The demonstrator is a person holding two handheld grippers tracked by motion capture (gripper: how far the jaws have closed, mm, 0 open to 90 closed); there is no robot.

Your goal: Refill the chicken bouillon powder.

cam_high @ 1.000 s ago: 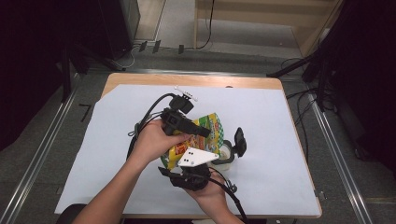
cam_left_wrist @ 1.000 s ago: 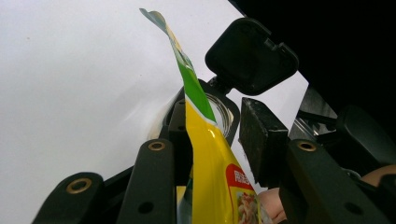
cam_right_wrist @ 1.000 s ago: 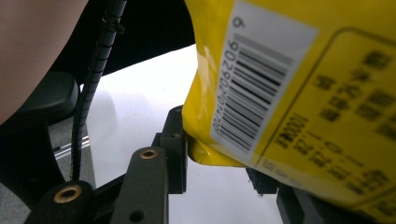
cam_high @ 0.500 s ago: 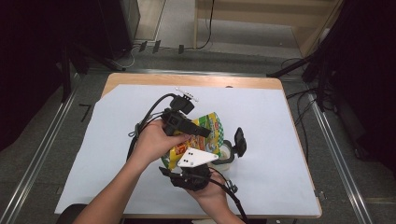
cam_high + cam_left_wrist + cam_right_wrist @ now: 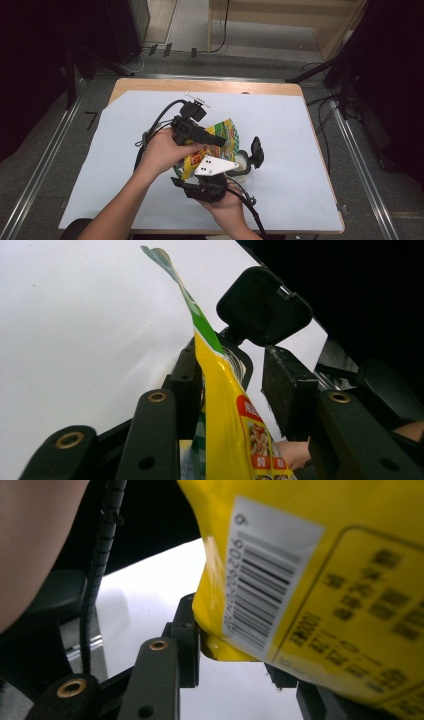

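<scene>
The left gripper (image 5: 235,390) jaws have just been opening; the yellow bag (image 5: 225,420) stands between them, against the left pad, clear of the right pad.

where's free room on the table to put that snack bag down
The white sheet lies bare right of the black-lidded container, and left of the left gripper toward the table's left edge. The middle is crowded: both grippers, the snack bag and trailing cables.

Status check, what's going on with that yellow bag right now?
Left tool just opening, bag between its jaws, one pad clear. Right tool at the bag's bottom corner, grip unclear. White jar with open lid close behind.
</scene>
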